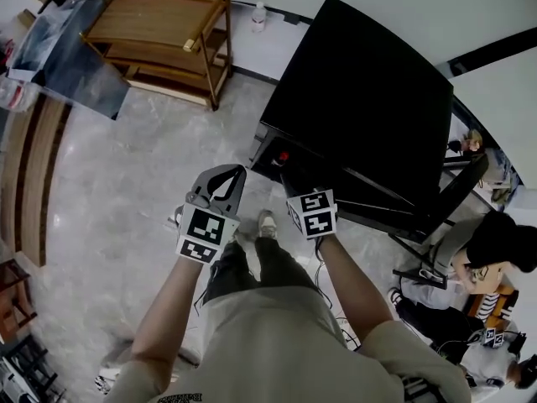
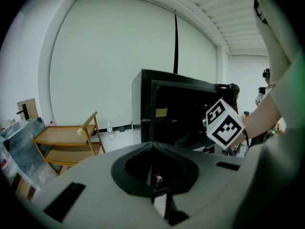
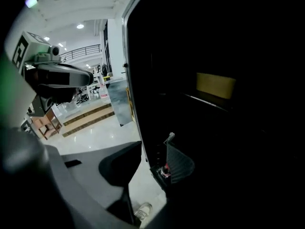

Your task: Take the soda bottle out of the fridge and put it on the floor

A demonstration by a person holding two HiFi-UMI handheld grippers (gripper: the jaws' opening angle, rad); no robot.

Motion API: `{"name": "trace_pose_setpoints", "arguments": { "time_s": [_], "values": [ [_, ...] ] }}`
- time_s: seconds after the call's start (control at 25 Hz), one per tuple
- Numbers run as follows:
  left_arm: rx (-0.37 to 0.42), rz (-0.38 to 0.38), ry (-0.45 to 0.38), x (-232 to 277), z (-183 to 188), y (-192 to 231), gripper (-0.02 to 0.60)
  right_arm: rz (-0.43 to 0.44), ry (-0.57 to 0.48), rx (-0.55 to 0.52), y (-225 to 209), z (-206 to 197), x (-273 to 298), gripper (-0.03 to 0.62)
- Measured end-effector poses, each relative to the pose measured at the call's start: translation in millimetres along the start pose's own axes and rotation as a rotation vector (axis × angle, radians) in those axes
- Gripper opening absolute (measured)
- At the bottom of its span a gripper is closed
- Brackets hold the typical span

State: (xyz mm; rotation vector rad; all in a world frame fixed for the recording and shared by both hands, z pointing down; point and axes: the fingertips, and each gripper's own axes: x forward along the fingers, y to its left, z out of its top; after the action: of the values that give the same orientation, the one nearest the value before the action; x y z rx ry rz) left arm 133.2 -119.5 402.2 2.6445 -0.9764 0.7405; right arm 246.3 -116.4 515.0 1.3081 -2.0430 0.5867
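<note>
Black fridge (image 1: 369, 99) stands open; the red-capped soda bottle (image 3: 165, 170) sits low inside it. The right gripper (image 3: 156, 141) reaches in, jaws apart, gripping nothing. The left gripper (image 2: 152, 144) is clenched on nothing.

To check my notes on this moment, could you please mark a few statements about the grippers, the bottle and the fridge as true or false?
1. The left gripper has its jaws together with nothing in them. True.
2. The right gripper is shut on the bottle. False: its jaws are apart, and the bottle stands low inside the fridge, beyond them.
3. The cart is wooden and shows left of the fridge in the head view. True.
4. The fridge is white. False: it is black.
</note>
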Motion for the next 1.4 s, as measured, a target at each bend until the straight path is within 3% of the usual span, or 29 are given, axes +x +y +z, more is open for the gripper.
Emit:
{"name": "trace_pose_setpoints", "arguments": {
  "time_s": [0.44, 0.76, 1.4],
  "values": [
    [-0.069, -0.001, 0.074, 43.2, -56.9, 8.9, 0.006, -0.027, 0.085, 0.056, -19.5, -56.4, 77.4, 0.141],
    [-0.095, -0.008, 0.076, 62.1, -85.1, 14.0, 0.006, -0.044, 0.124, 0.067, -29.0, -90.1, 128.9, 0.147],
    [-0.073, 0.011, 0.090, 78.2, -127.9, 27.9, 0.006, -0.124, 0.180, 0.106, -58.0, -135.8, 194.3, 0.157]
  ]
}}
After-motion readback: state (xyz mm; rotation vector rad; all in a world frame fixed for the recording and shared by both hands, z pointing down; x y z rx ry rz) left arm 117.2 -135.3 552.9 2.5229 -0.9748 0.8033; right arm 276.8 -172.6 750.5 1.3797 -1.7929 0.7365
